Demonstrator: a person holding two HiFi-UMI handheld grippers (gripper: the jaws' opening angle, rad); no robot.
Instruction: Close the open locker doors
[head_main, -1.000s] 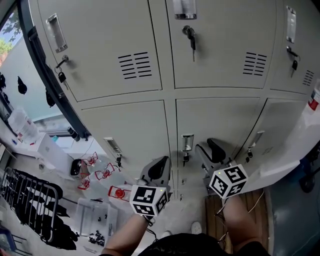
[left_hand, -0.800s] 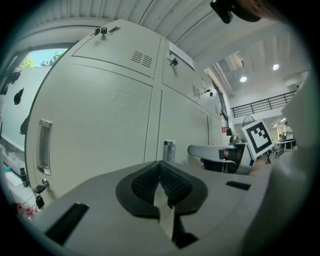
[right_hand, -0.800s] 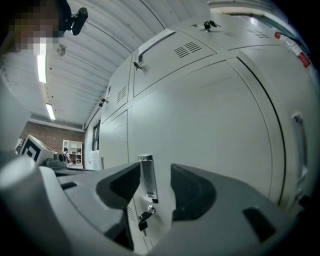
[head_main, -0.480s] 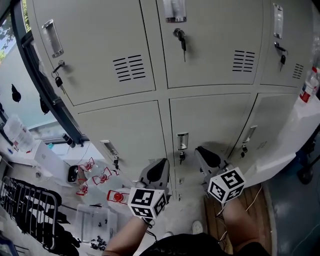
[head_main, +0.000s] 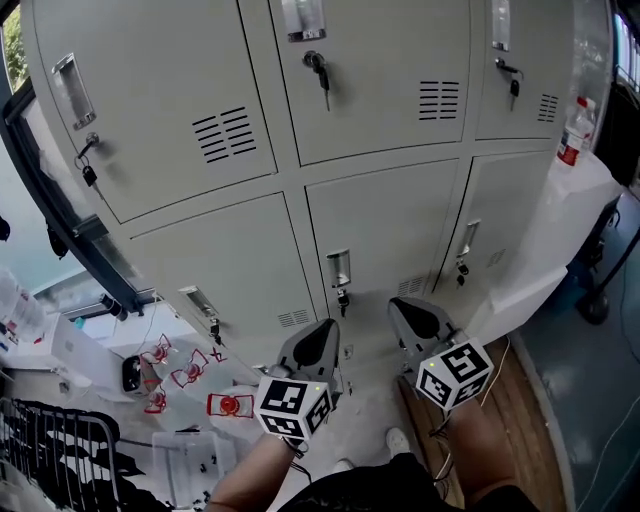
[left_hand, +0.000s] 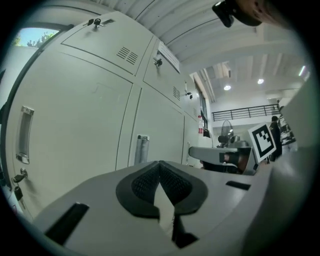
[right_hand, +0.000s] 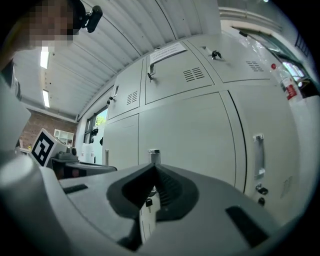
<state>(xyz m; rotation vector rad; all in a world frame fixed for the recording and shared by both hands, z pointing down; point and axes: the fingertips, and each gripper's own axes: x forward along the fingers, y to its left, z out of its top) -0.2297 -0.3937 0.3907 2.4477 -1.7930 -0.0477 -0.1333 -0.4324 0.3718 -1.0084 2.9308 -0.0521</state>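
Honestly, left gripper (head_main: 318, 338) and right gripper (head_main: 414, 316) (just closing) are both pinched shut on nothing, pale grey metal locker doors (head_main: 385, 225) at 12 o'clock look flush, so nudging forward risks snagging the small dangling key (head_main: 343, 298).

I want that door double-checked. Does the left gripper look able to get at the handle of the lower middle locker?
Probably yes: the left gripper, shut and empty, points toward the handle, and nothing stands between them.
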